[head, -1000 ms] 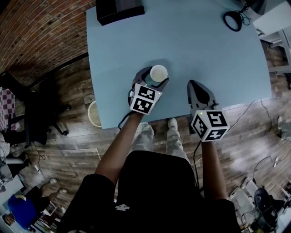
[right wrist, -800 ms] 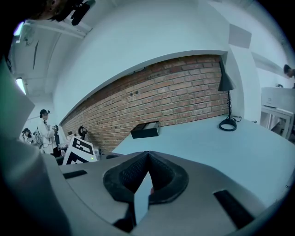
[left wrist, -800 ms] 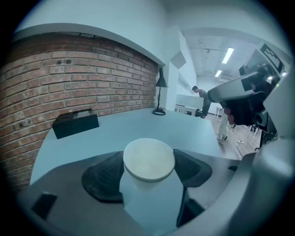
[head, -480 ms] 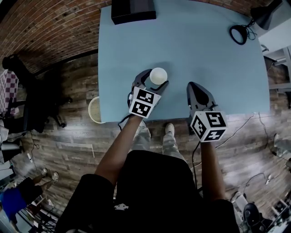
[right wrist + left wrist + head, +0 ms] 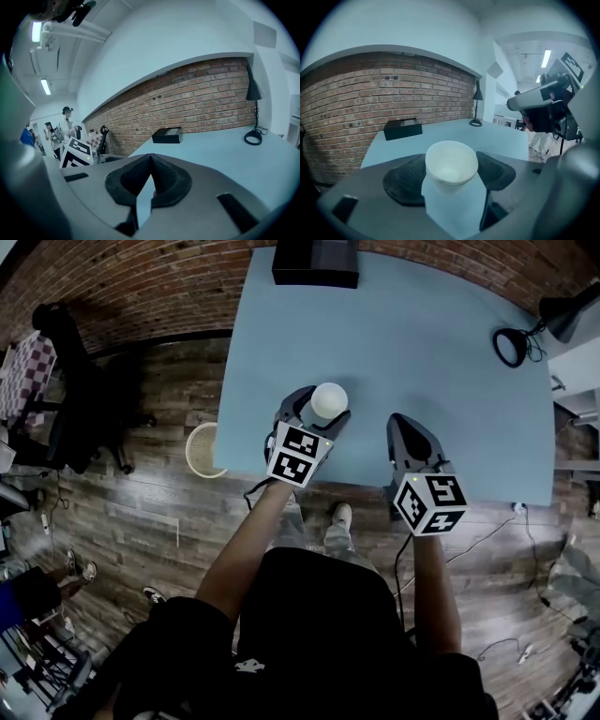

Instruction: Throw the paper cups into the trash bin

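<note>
A white paper cup (image 5: 329, 399) stands upright between the jaws of my left gripper (image 5: 319, 407), which is shut on it over the near part of the blue table (image 5: 431, 343). In the left gripper view the cup (image 5: 451, 163) fills the gap, both pads pressing its sides. My right gripper (image 5: 399, 424) hovers to the right of it, shut and empty; its pads (image 5: 161, 176) meet at the tips. A round trash bin (image 5: 201, 449) stands on the wooden floor just left of the table's near corner.
A black box (image 5: 315, 262) lies at the table's far edge and a black desk lamp (image 5: 514, 345) at its far right. A dark chair (image 5: 66, 399) stands on the floor at left. People (image 5: 65, 126) stand far off at left in the right gripper view.
Both grippers have risen a little, the left one carrying the cup with it. The head view has swung, showing more floor and the trash bin.
</note>
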`<action>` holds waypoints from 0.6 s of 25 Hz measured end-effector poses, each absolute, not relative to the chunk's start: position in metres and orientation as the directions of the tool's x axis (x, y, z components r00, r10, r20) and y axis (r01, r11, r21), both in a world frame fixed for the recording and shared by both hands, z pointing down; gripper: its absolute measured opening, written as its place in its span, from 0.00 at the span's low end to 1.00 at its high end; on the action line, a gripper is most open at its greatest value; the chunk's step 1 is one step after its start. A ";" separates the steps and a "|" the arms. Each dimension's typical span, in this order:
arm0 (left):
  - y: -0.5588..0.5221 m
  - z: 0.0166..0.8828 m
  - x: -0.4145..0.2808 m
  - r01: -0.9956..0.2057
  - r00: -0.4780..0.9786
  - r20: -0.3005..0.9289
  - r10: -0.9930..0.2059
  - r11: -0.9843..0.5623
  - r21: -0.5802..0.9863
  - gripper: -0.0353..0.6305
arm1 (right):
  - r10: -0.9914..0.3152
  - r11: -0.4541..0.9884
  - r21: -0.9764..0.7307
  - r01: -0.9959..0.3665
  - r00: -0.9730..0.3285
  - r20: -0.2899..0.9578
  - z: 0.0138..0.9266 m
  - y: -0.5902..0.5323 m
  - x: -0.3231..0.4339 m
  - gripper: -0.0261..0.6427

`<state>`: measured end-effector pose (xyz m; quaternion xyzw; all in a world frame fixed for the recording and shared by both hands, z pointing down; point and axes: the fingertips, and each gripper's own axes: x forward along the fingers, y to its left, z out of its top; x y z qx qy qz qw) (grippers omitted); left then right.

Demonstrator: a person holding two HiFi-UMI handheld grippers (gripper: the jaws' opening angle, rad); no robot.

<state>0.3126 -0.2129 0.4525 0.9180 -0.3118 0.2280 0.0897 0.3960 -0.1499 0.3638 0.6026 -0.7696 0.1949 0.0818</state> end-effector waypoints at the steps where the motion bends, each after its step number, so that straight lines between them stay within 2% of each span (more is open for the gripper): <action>1: -0.211 0.450 0.308 -0.626 0.693 0.472 -0.544 -0.779 0.022 0.58 | -0.892 0.217 -0.201 -0.955 -0.277 0.357 0.362 -0.150 0.392 0.04; 15: -0.174 0.425 0.218 -0.793 0.541 0.449 -0.711 -0.610 -0.011 0.58 | -0.784 0.483 -0.191 -0.855 -0.519 0.341 0.354 -0.135 0.312 0.04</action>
